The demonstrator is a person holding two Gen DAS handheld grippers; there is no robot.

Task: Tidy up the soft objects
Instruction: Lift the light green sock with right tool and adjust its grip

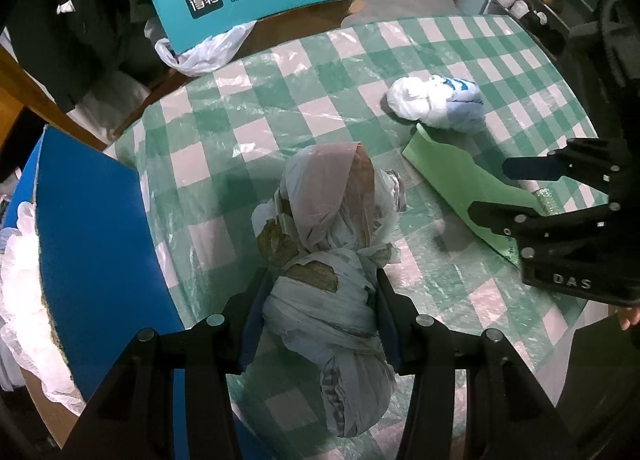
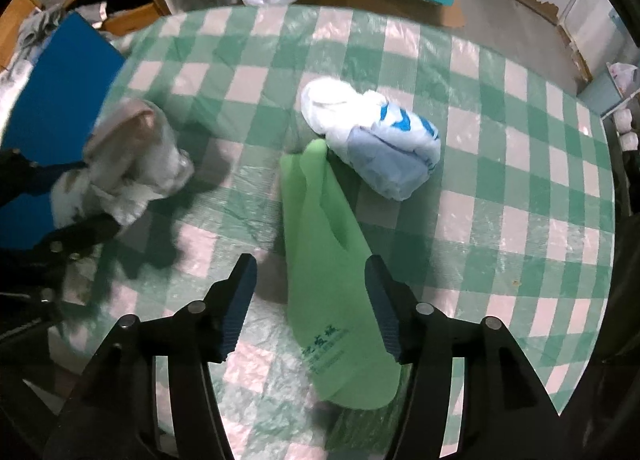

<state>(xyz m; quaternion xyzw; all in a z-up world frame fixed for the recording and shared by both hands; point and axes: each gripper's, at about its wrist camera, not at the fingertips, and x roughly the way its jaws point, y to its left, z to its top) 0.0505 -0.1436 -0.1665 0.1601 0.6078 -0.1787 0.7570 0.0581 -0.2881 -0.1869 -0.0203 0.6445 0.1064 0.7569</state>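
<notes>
Checked cloth (image 2: 520,164) across the whole frame. Blue board (image 1: 100,236) at left edge. Grey bundle (image 1: 324,260) low centre, pinched by left gripper (image 1: 316,324). Green bag (image 2: 332,280) flat at centre, between spread right gripper (image 2: 310,310). White bundle (image 2: 372,136) above it.

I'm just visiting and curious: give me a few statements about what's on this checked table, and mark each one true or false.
1. The left gripper is clamped on a knotted grey plastic-bag bundle. True.
2. The right gripper squeezes the green bag. False: its jaws stand open, the bag lying flat between them.
3. A white and blue bag bundle lies beyond the green bag. True.
4. The tablecloth is plain red. False: green and white checks.
</notes>
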